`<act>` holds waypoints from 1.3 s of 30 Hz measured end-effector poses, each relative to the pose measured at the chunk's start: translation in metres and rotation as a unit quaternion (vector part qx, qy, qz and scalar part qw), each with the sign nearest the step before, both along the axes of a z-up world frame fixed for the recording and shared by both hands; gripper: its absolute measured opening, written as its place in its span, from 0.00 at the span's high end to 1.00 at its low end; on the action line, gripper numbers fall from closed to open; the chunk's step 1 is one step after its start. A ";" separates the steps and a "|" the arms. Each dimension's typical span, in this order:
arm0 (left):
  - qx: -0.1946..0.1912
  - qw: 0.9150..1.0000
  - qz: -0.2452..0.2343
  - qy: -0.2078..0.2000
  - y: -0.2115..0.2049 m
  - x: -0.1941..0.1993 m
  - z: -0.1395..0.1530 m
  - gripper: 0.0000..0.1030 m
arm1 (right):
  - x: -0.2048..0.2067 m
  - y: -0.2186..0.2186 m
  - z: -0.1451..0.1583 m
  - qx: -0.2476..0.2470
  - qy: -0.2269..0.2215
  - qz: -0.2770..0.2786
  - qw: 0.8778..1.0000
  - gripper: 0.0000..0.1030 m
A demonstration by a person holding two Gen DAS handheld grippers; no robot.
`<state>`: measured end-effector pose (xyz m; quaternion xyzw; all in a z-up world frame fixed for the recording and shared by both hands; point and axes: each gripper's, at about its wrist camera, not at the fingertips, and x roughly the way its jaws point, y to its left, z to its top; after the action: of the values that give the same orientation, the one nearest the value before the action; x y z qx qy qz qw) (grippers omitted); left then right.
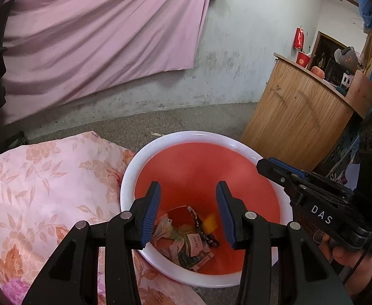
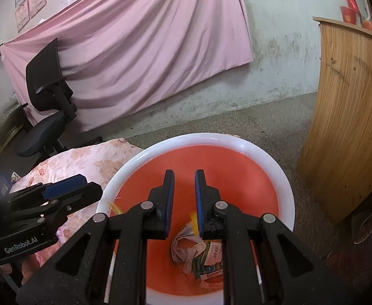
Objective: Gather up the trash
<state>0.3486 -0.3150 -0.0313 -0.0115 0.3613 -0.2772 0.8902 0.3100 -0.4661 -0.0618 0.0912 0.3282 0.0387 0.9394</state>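
Note:
A trash bin (image 1: 145,157) with a white rim and orange inside stands on the floor; it also shows in the right wrist view (image 2: 282,178). Crumpled wrappers and paper trash (image 1: 186,241) lie at its bottom, also in the right wrist view (image 2: 201,251). A yellow scrap (image 1: 208,222) appears blurred inside the bin, seen too in the right wrist view (image 2: 193,218). My left gripper (image 1: 188,190) is open and empty above the bin. My right gripper (image 2: 184,178) is open with a narrow gap, empty, above the bin; its side shows in the left wrist view (image 1: 282,167).
A floral pink quilt (image 1: 41,190) lies left of the bin. A wooden cabinet (image 1: 300,117) stands to the right. A black office chair (image 2: 46,106) is at the back left. A pink sheet (image 1: 97,38) hangs on the wall.

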 end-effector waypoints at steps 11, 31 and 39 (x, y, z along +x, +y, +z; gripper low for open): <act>0.000 1.000 0.017 -0.003 0.008 0.001 0.001 0.53 | 0.005 -0.007 -0.003 0.001 0.009 -0.003 1.000 0.52; -0.009 0.994 0.102 -0.037 0.044 0.003 0.018 0.21 | -0.002 -0.019 0.003 0.025 -0.016 -0.033 0.999 0.00; 0.002 0.991 0.115 -0.061 0.052 -0.003 0.024 0.20 | -0.006 -0.018 0.008 0.031 -0.034 -0.038 0.998 0.00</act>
<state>0.3451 -0.2626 -0.0069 -0.0339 0.3030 -0.1726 0.9366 0.3045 -0.4839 -0.0534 0.1317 0.2905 0.0163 0.9476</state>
